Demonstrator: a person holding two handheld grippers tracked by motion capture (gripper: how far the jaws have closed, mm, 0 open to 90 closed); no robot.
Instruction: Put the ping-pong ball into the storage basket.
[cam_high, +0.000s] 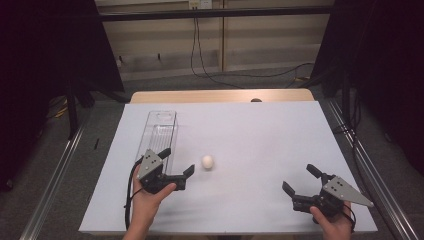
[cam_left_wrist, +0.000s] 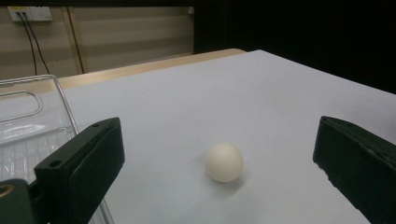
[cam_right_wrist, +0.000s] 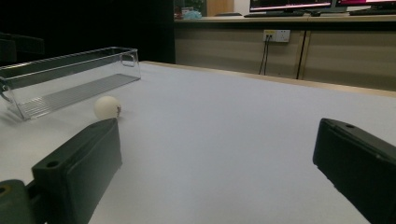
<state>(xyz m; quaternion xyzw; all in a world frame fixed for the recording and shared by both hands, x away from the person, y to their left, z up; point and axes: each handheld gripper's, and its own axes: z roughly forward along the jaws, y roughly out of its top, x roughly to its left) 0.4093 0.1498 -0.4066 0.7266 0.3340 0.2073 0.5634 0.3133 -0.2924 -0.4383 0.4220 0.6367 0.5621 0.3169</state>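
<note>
We see a small white egg (cam_high: 207, 162) lying on the white table sheet (cam_high: 250, 135), a little left of the sheet's middle and touching nothing. In the left gripper view the egg (cam_left_wrist: 224, 161) sits just ahead of us, between the lines of the two jaws but beyond their tips. Our left gripper (cam_high: 176, 162) is at about 8 o'clock from the egg, near it, with its jaws spread wide and nothing between them. At 10 o'clock from the egg a clear plastic bin (cam_high: 161, 131) rests on the sheet, long and narrow, running away toward 12 o'clock; the left gripper's far jaw overlaps its near end. Our right gripper (cam_high: 301, 179) hovers well apart at about 4 o'clock, jaws wide and holding nothing, pointing toward the egg (cam_right_wrist: 107, 107) and the bin (cam_right_wrist: 70, 77).
</note>
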